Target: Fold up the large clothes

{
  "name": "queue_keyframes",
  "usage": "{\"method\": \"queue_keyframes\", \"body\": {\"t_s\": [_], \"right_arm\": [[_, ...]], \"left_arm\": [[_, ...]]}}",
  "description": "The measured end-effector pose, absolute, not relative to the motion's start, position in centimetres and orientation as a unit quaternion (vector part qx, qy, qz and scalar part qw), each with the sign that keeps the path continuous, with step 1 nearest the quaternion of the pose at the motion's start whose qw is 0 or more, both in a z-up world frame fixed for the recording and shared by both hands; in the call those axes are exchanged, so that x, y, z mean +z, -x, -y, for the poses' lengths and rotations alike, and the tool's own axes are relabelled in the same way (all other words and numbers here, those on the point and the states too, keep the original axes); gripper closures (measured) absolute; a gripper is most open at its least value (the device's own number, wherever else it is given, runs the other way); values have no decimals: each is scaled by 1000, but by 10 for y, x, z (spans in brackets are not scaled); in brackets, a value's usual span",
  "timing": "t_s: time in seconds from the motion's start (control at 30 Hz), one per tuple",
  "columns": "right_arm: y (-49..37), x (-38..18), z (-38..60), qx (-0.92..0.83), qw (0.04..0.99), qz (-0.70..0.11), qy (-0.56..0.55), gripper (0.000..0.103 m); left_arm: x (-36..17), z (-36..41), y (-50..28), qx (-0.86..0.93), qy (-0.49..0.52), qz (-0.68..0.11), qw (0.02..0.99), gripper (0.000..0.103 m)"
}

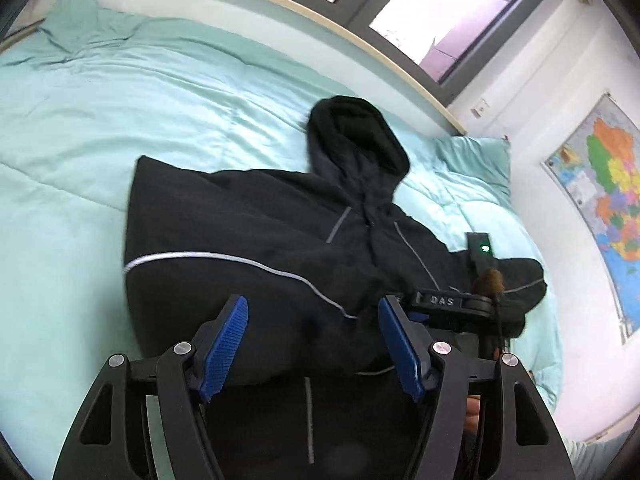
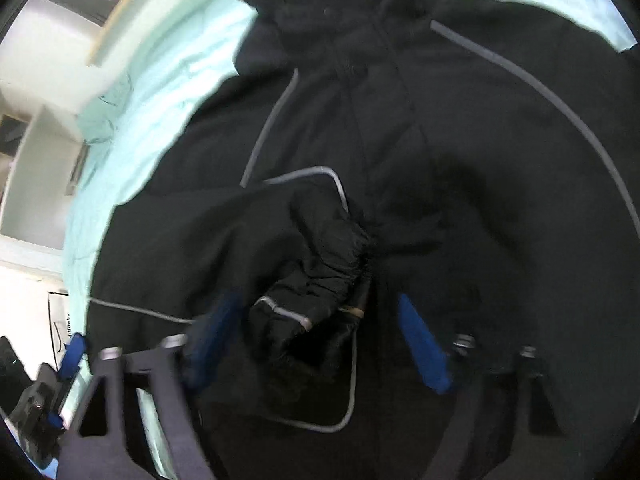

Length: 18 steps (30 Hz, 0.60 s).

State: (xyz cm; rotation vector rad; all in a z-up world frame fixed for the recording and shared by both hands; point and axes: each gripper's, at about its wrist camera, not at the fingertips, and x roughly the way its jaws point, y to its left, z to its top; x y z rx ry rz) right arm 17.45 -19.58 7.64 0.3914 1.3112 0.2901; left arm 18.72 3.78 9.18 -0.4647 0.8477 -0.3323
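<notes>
A black hooded jacket (image 1: 280, 232) with grey piping lies front up on a mint-green duvet (image 1: 100, 120), hood (image 1: 356, 136) pointing to the far side. My left gripper (image 1: 312, 340) is open and empty, just above the jacket's lower left part. My right gripper (image 2: 320, 344) is open, its blue pads either side of a bunched sleeve cuff (image 2: 320, 276) that lies folded over the jacket's front. The pads do not touch it. The right gripper's body also shows in the left wrist view (image 1: 460, 304), over the jacket's right side.
The bed's wooden edge (image 1: 320, 20) and a window run along the far side. A pillow (image 1: 476, 160) lies beyond the jacket's right shoulder. A map (image 1: 604, 200) hangs on the right wall. White shelves (image 2: 36, 140) stand to the left in the right wrist view.
</notes>
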Motion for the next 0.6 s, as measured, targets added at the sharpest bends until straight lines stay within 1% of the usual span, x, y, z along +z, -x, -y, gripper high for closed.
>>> {"method": "queue_keyframes", "body": {"t_s": [0.03, 0.07, 0.17, 0.4, 0.5, 0.6], "right_arm": [[-171, 85, 192, 141, 775, -593, -167, 52], [-168, 92, 191, 144, 784, -583, -158, 56], [-155, 127, 193, 146, 824, -535, -119, 60], [-149, 194, 255, 86, 885, -452, -62, 62], [-150, 209, 296, 34, 899, -435, -40, 63], [-147, 210, 338, -6, 900, -435, -40, 63]], "left_arm": [[93, -39, -188, -155, 220, -405, 874, 33], [93, -40, -191, -150, 217, -404, 876, 33], [100, -39, -201, -141, 209, -395, 883, 34], [120, -3, -231, -164, 186, -380, 891, 34], [114, 21, -246, -179, 171, -390, 887, 34], [97, 46, -262, -186, 146, -411, 880, 33]]}}
